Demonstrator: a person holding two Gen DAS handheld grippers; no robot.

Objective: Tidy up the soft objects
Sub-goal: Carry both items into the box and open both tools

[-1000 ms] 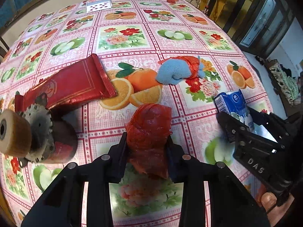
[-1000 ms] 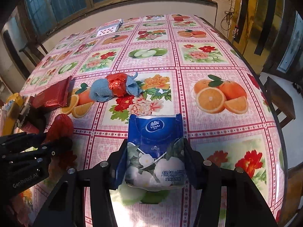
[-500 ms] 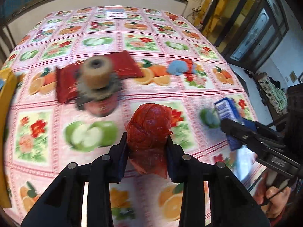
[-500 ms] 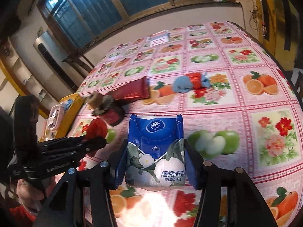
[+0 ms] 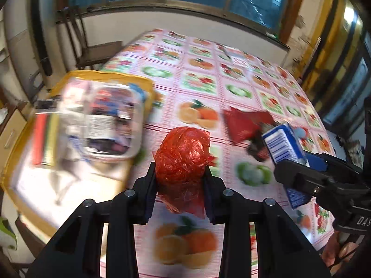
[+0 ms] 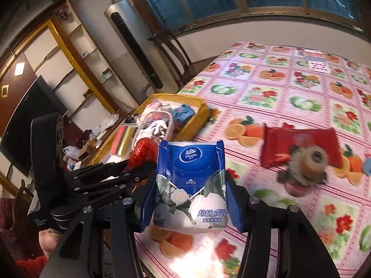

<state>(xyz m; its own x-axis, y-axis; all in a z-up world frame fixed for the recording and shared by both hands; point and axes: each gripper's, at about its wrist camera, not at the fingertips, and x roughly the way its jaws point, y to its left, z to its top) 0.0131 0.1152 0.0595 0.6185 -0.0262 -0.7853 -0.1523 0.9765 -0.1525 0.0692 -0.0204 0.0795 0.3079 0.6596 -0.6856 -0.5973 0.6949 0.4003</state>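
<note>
Carrying two soft things at once here, looks like, both probably headed for the yellow-rimmed tray (image 6: 204, 109) sitting at the table's left edge. The left gripper (image 5: 180, 173) is clamped onto a crumpled red plastic bag (image 5: 183, 159), squeezed at its middle so the loose tail hangs out below the fingers. The right gripper (image 6: 190, 199) is pinched onto a blue-and-white soft pack of tissues (image 6: 190, 185), held upright by its sides with the label facing the camera. Both are up off the flowery pink tablecloth (image 6: 301, 88), not touching it.

Gripping by the sides makes sense to me, since squishy stuff just folds otherwise.

Hard to read: the tray's contents are smeared by motion blur in the left view. I can make out a clear plastic box (image 5: 111, 120) and something blue, not much else. A red foil pouch (image 6: 301, 143) and a brownish spool thing (image 6: 306, 164) sit mid-table, also blurry.
</note>
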